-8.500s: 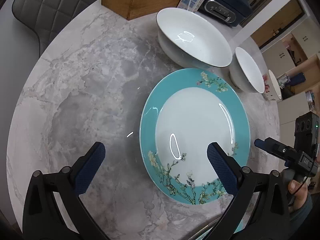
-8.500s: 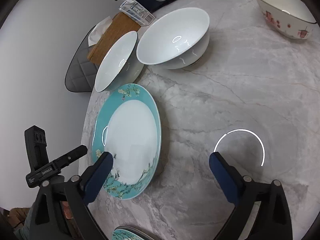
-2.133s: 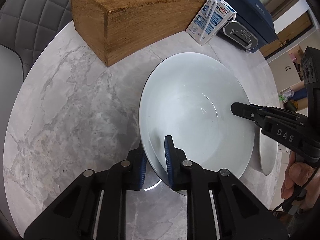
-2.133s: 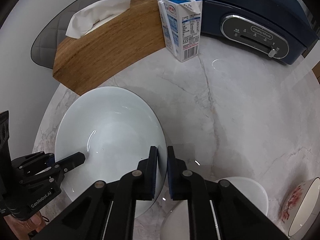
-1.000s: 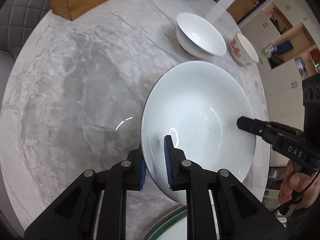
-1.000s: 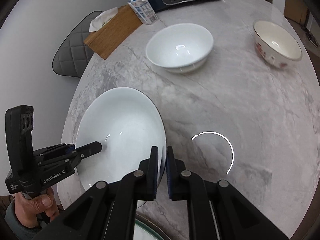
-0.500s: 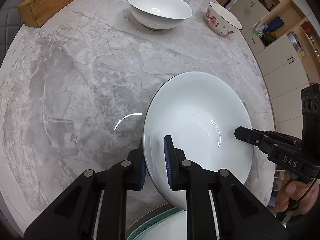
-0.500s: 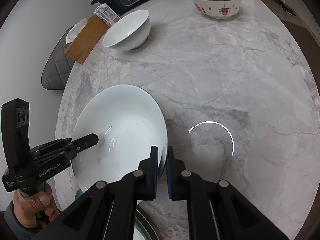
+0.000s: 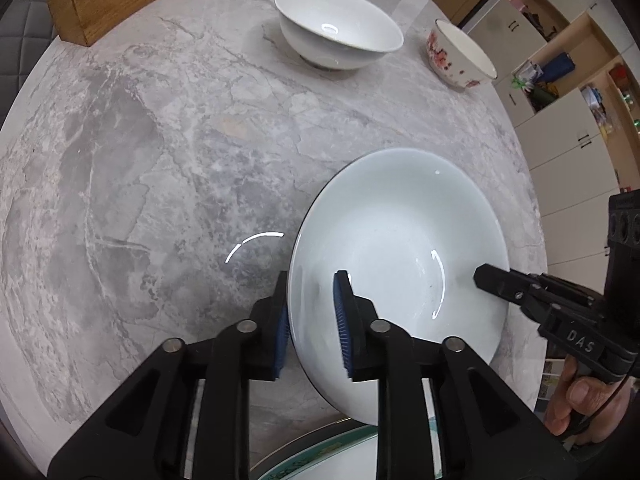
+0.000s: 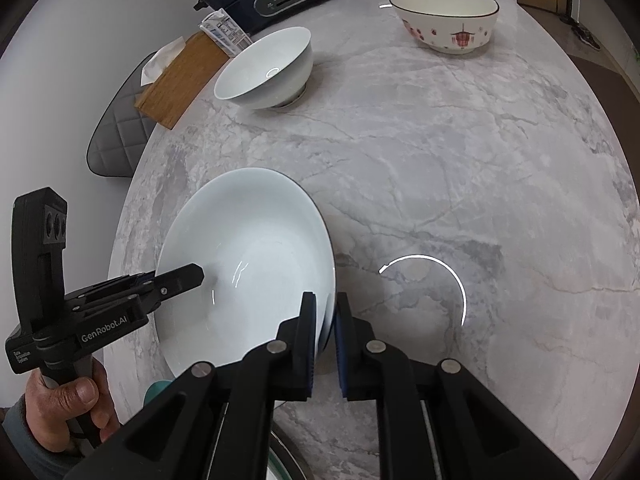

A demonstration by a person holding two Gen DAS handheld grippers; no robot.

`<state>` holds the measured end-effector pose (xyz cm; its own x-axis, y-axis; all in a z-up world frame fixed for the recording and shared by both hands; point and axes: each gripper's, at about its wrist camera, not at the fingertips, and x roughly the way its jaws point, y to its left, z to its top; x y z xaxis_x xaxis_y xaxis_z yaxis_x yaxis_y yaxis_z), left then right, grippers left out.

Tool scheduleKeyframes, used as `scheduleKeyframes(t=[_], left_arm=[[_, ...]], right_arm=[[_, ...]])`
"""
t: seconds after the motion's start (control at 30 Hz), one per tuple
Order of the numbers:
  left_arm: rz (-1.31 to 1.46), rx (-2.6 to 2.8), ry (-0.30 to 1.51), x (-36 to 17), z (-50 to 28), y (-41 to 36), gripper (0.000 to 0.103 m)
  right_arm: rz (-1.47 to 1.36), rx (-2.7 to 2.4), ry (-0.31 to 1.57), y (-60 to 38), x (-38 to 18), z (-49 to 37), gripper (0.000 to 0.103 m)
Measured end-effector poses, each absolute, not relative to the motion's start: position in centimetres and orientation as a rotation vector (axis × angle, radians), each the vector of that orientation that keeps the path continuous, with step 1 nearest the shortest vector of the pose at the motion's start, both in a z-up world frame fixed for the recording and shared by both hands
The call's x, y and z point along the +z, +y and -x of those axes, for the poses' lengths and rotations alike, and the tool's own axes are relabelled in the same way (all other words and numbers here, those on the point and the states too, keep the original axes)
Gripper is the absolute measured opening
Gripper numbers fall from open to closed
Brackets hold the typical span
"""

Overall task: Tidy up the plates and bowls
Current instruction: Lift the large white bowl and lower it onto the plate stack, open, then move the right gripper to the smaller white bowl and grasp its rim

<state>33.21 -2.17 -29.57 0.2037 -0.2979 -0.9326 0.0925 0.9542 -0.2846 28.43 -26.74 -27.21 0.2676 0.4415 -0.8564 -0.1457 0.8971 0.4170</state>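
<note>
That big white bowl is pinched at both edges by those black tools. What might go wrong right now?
1. The left tool is opening while the right tool still pinches the big white bowl at the rim; if the bowl isn't fully resting, it may tip or slip.
2. The bowl sits near the marble table's edge, partly over a teal plate, so it could rock or chip.
</note>
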Motion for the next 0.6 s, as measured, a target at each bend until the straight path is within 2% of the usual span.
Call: scheduleKeyframes(t=[0.03,0.07,0.1,0.13,0.17,0.23,0.3,0.37,0.43,0.47,0.6], left_arm=[[0.188,-0.279,1.327,-29.1,-33.2,-2.1,0.034],[0.195,-0.284,1.315,-28.6,-33.2,-1.9,0.055],[0.202,-0.287,1.298,-28.0,-33.1,-1.8,0.067],[0.205,-0.288,1.286,-27.5,-33.0,-1.7,0.069],[0.206,-0.288,1.274,-27.0,-32.9,-1.5,0.071],[0.208,-0.279,1.265,-26.2,-32.7,-1.1,0.076],[0.224,-0.273,1.25,-25.3,-32.4,-0.3,0.082],[0.24,-0.267,1.241,-24.6,-32.0,0.4,0.092],[0.255,-0.272,1.244,-24.2,-31.7,1.0,0.1],[0.25,-0.271,1.247,-24.0,-31.6,1.2,0.103],[0.235,-0.268,1.181,-22.8,-31.5,1.9,0.103]], right_arm=[[-0.28,0.402,1.238,-26.8,-27.2,-28.4,0.013],[-0.282,0.4,1.235,-26.9,-27.0,-28.3,0.02],[-0.283,0.397,1.228,-27.0,-26.8,-28.3,0.027],[-0.28,0.385,1.217,-27.2,-26.4,-28.2,0.046],[-0.285,0.375,1.201,-27.4,-26.0,-28.0,0.059],[-0.296,0.364,1.173,-28.1,-25.2,-27.8,0.063],[-0.302,0.34,1.156,-28.9,-24.5,-27.5,0.075],[-0.328,0.315,1.12,-30.0,-23.6,-26.9,0.094],[-0.351,0.298,1.105,-31.0,-23.1,-26.4,0.103],[-0.36,0.302,1.109,-31.3,-23.0,-26.2,0.103],[-0.341,0.306,1.123,-31.7,-22.7,-26.1,0.103]])
